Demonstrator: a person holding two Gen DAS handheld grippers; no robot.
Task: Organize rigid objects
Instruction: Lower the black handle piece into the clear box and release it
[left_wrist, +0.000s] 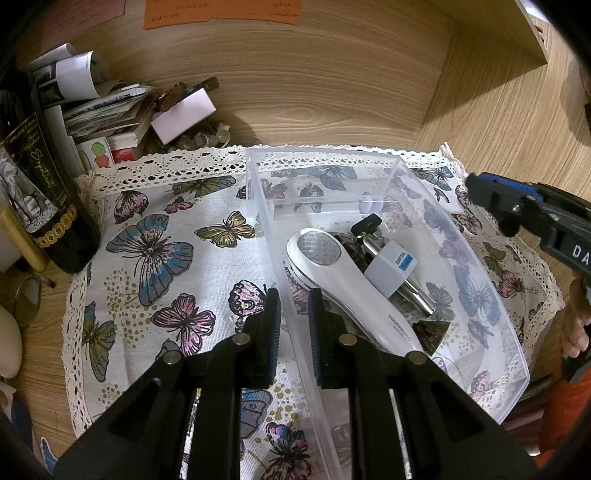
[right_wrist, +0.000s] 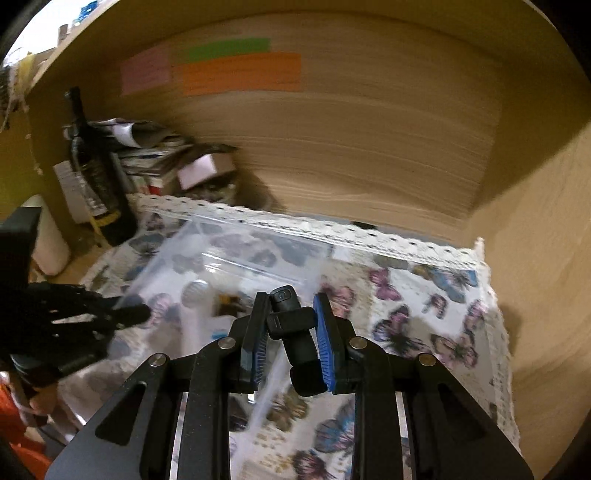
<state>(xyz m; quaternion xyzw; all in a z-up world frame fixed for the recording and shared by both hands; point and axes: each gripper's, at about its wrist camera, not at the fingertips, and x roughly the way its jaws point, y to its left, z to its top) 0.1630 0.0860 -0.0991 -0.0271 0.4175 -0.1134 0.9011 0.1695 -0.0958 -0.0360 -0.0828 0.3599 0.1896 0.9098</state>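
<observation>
Bin: one clear bin (left_wrist: 480, 236) on butterfly cloth (left_wrist: 155, 236), holding one white shaver (left_wrist: 354, 288).
Left gripper (left_wrist: 294, 325): fingers pinching bin's near-left wall.
Right gripper (right_wrist: 290, 332): fingers clamping one black gadget (right_wrist: 295, 332).
Room: cloth bare left of bin.

Black gadget (right_wrist: 291, 332) above clear bin (right_wrist: 177, 251)

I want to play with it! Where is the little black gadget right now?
The right tool is gripping the little black gadget, held above the butterfly cloth, just right of the clear plastic box.
</observation>
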